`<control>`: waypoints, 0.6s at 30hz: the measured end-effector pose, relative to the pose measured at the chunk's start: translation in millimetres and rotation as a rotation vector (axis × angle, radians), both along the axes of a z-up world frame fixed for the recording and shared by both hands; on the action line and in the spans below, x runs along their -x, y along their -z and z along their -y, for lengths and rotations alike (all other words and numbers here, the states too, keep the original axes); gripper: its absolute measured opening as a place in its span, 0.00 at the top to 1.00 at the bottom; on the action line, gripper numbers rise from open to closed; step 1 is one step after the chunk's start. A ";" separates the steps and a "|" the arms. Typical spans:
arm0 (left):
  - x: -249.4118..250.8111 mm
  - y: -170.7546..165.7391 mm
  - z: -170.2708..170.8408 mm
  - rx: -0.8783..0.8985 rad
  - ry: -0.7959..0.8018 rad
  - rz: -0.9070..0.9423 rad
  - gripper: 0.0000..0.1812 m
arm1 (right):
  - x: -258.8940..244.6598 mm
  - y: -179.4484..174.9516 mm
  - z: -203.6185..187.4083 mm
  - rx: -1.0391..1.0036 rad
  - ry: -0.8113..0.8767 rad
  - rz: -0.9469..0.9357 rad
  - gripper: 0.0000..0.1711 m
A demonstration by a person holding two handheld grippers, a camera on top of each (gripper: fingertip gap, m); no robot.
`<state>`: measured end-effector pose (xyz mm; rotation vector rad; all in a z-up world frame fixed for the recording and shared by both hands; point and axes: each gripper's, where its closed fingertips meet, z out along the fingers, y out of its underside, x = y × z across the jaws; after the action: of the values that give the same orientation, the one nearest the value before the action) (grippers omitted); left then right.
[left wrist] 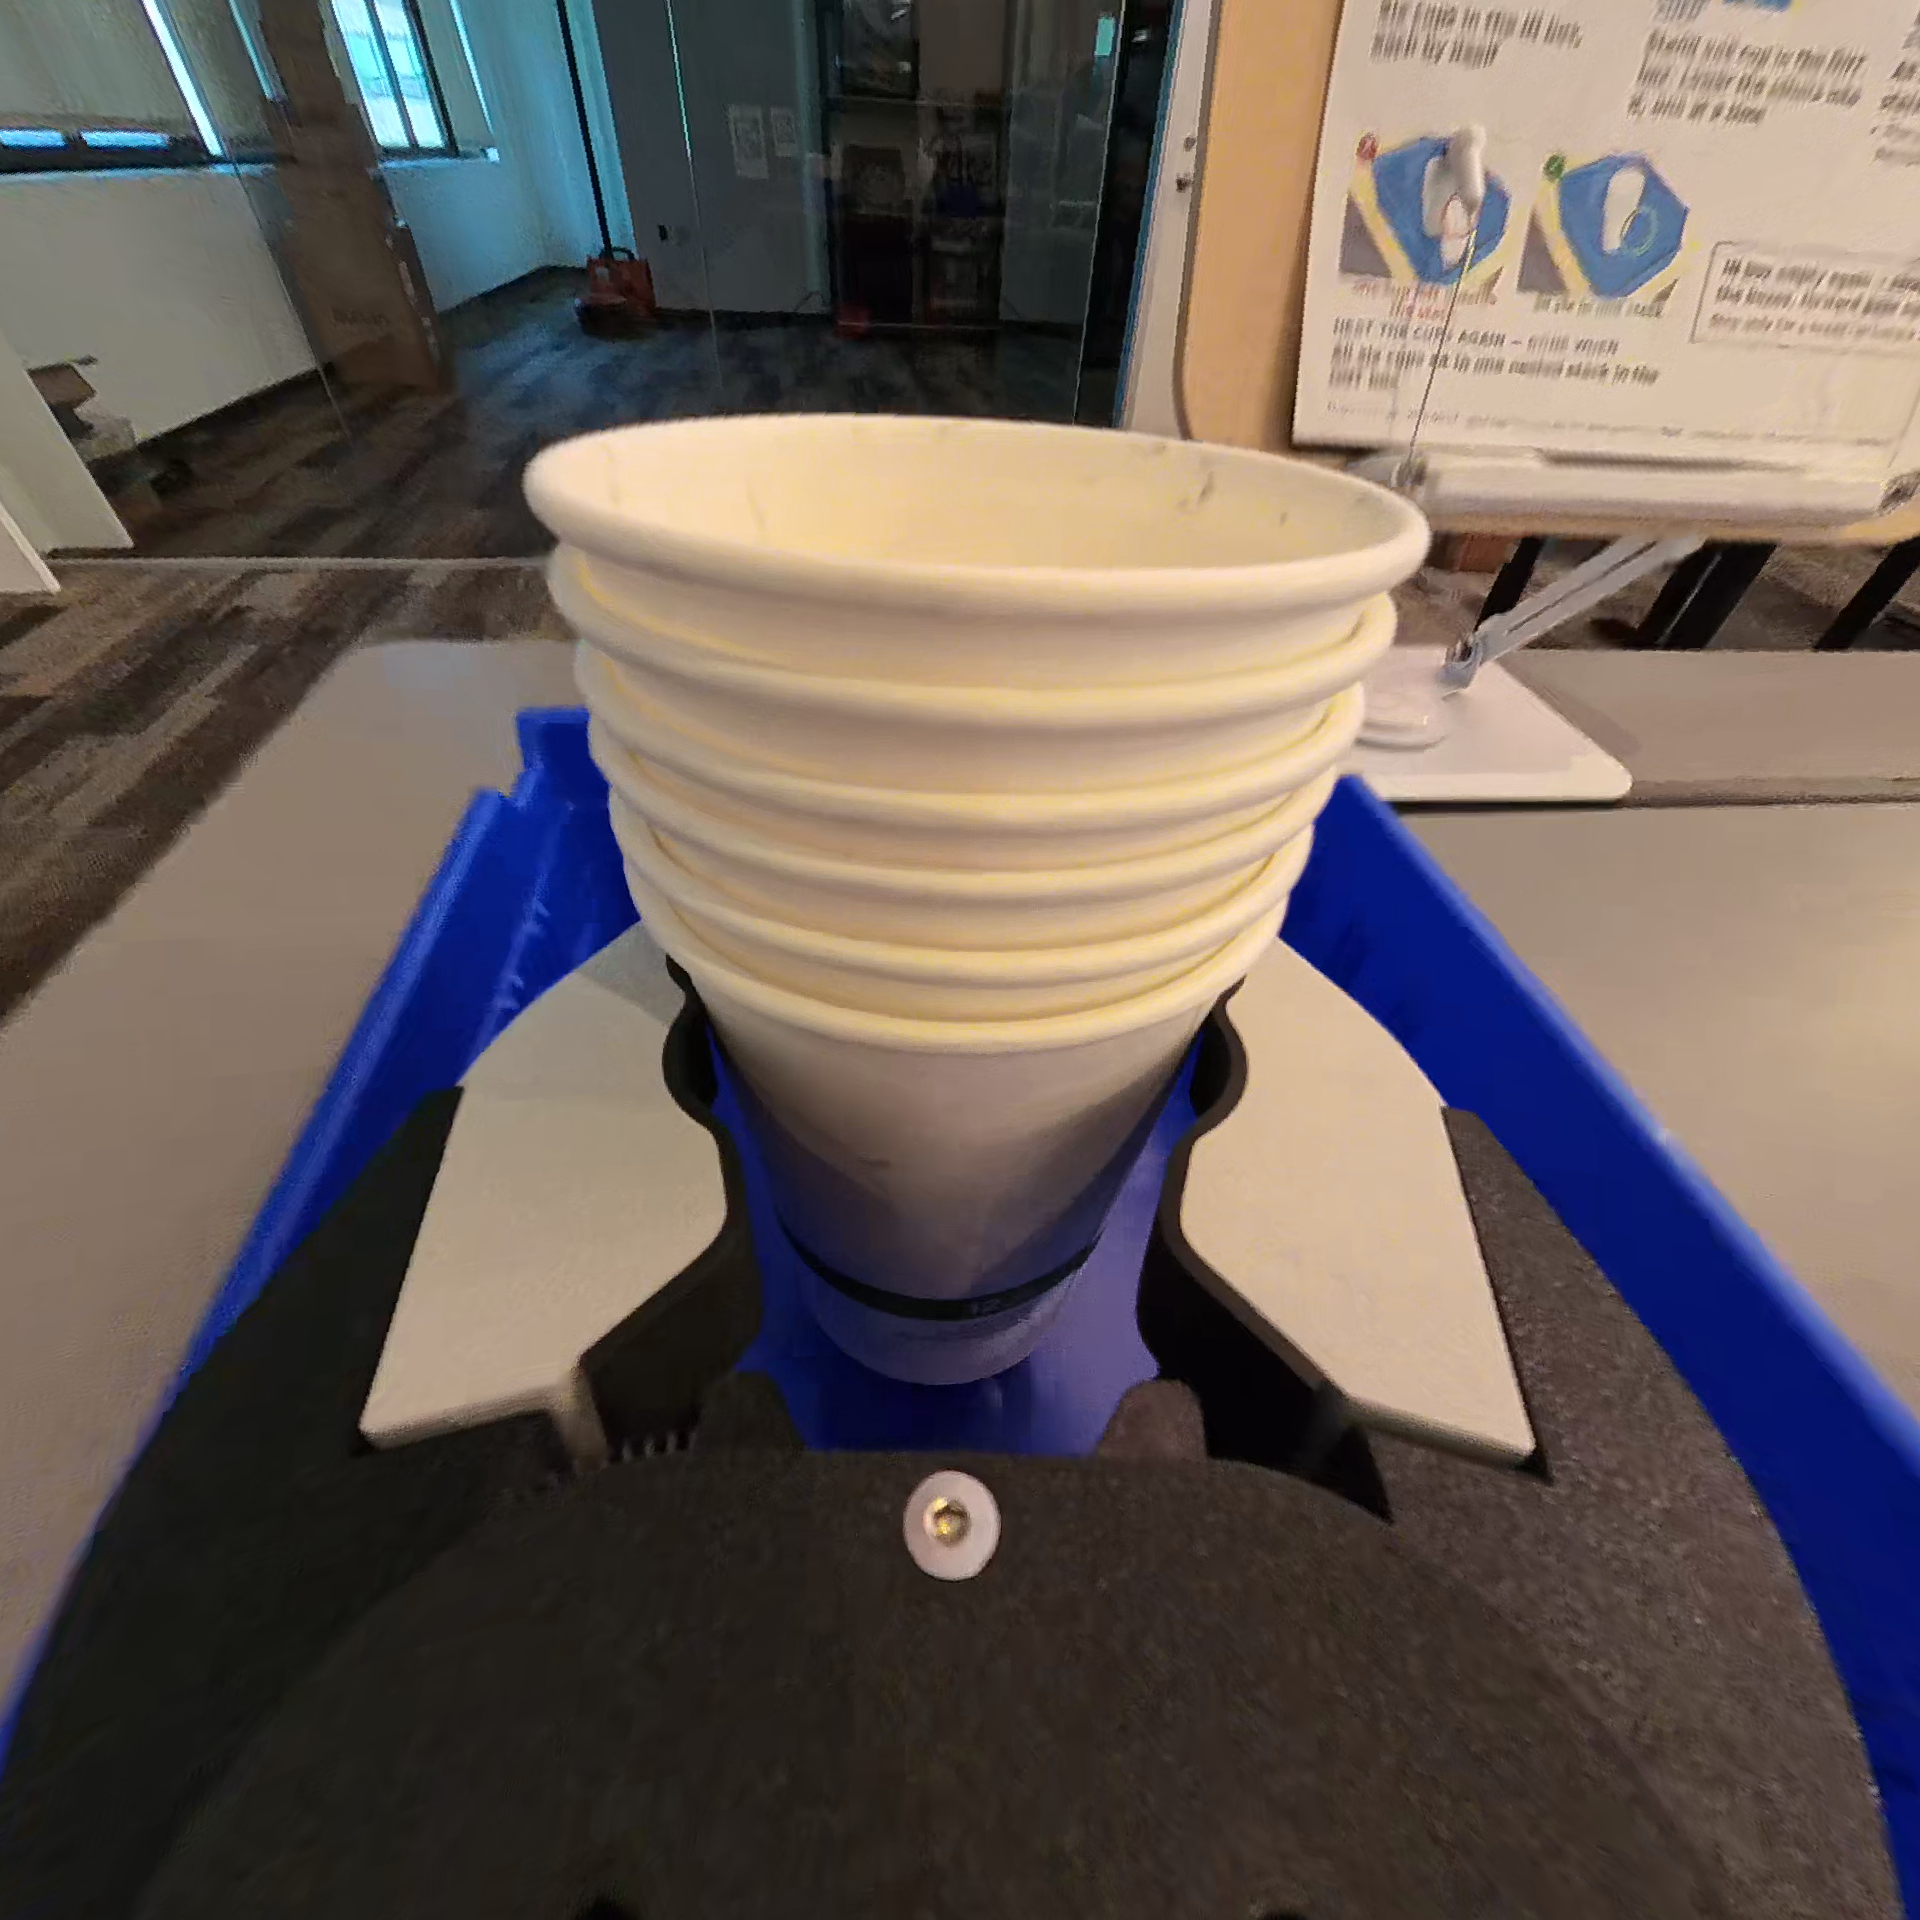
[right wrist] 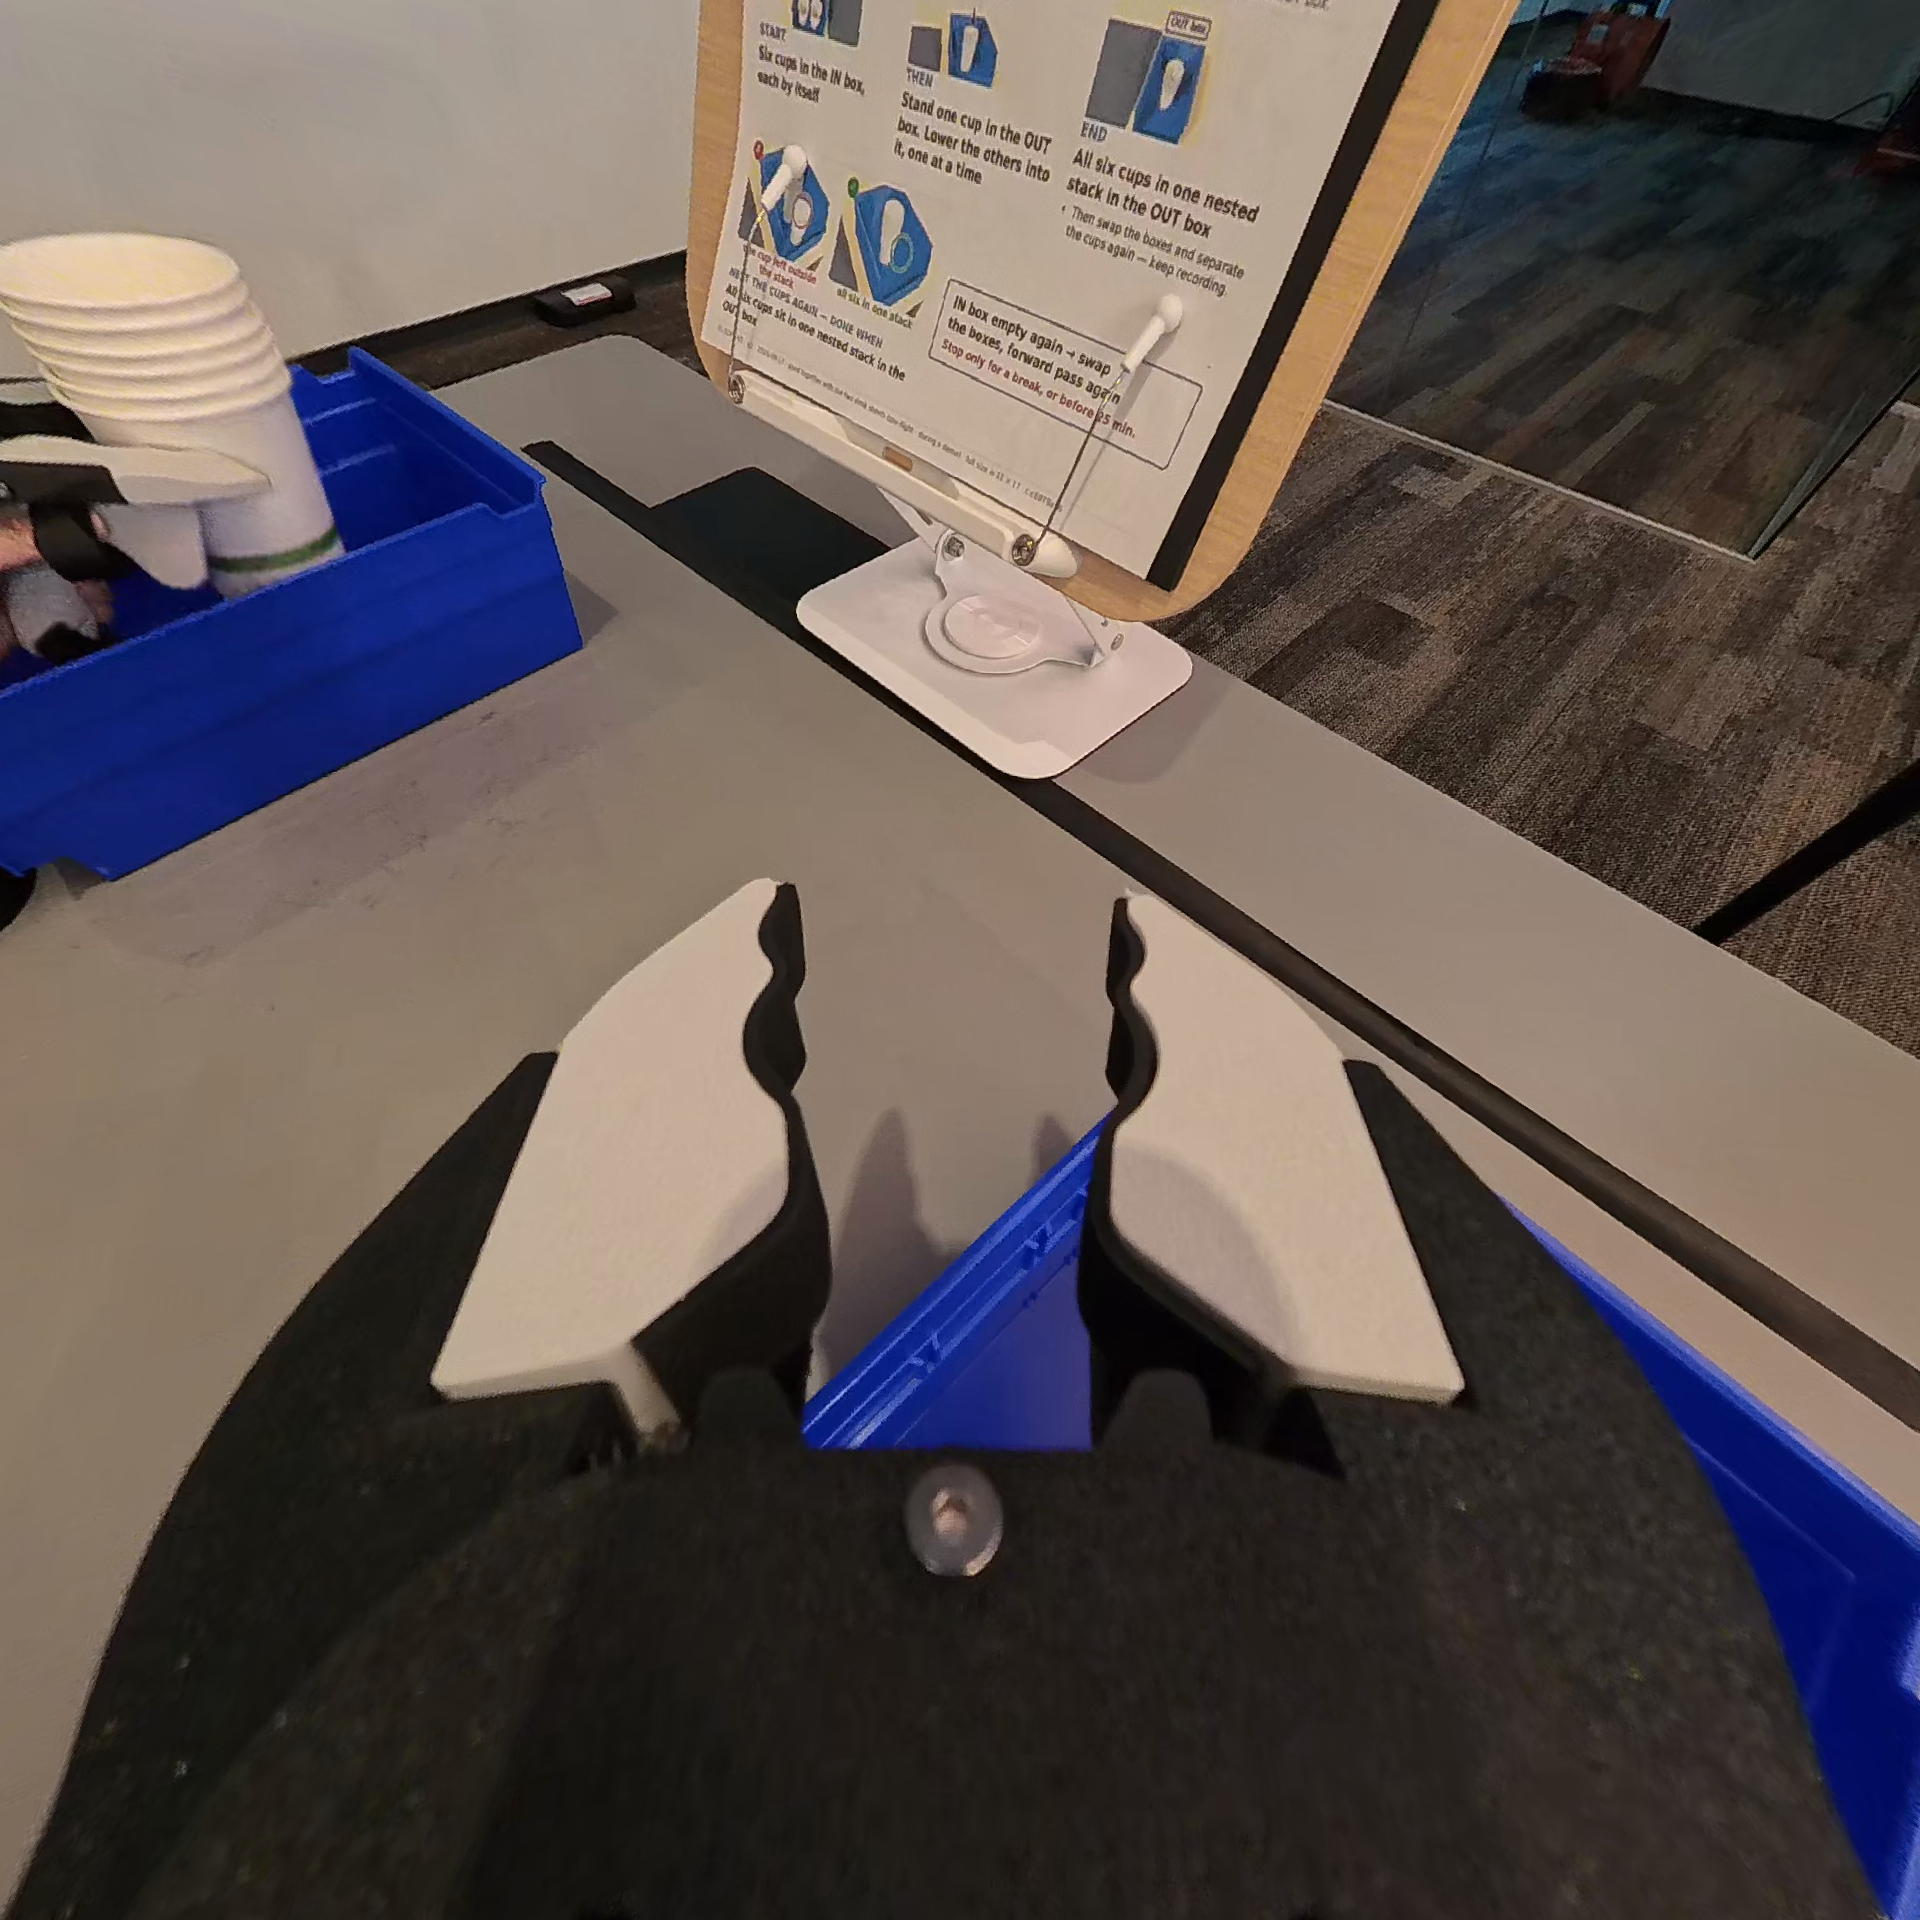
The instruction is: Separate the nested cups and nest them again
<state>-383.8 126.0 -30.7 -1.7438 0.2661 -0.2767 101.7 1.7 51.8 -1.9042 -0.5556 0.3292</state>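
Observation:
A nested stack of several white paper cups [left wrist: 966,727] stands tilted in a blue bin [left wrist: 1455,987]. My left gripper [left wrist: 951,1029] is shut on the lowest cup of the stack, its fingers pressing the cup's sides just under the rims. The right wrist view shows the same stack [right wrist: 156,343], the left gripper [right wrist: 135,468] and that bin [right wrist: 312,675] at the far left. My right gripper [right wrist: 951,904] is open and empty, above the grey table [right wrist: 520,935] and the corner of a second blue bin [right wrist: 987,1351].
An instruction board on a white stand [right wrist: 997,675] sits at the table's far edge; it also shows in the left wrist view [left wrist: 1496,748]. A dark seam [right wrist: 1455,1122] runs across the table. Carpeted floor and glass walls lie beyond.

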 end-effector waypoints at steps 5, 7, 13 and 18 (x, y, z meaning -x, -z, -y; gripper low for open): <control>5.1 -69.4 5.7 -0.081 0.041 0.021 0.50 | 0.3 2.8 -1.9 0.008 0.002 0.012 0.67; -5.5 -101.0 14.3 -0.091 0.112 0.059 0.50 | 1.2 4.0 -3.2 0.011 0.004 0.019 0.67; -88.3 -162.6 59.8 -0.137 0.427 0.196 0.49 | 13.7 5.8 -5.0 0.017 -0.028 0.029 0.68; -186.6 -164.5 102.9 -0.100 0.752 0.167 0.49 | 18.4 1.8 -2.1 0.004 -0.036 0.049 0.68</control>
<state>-197.2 23.1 133.8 -1.4497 0.7964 -0.9286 83.3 3.9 50.1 -1.9122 -0.6231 0.3081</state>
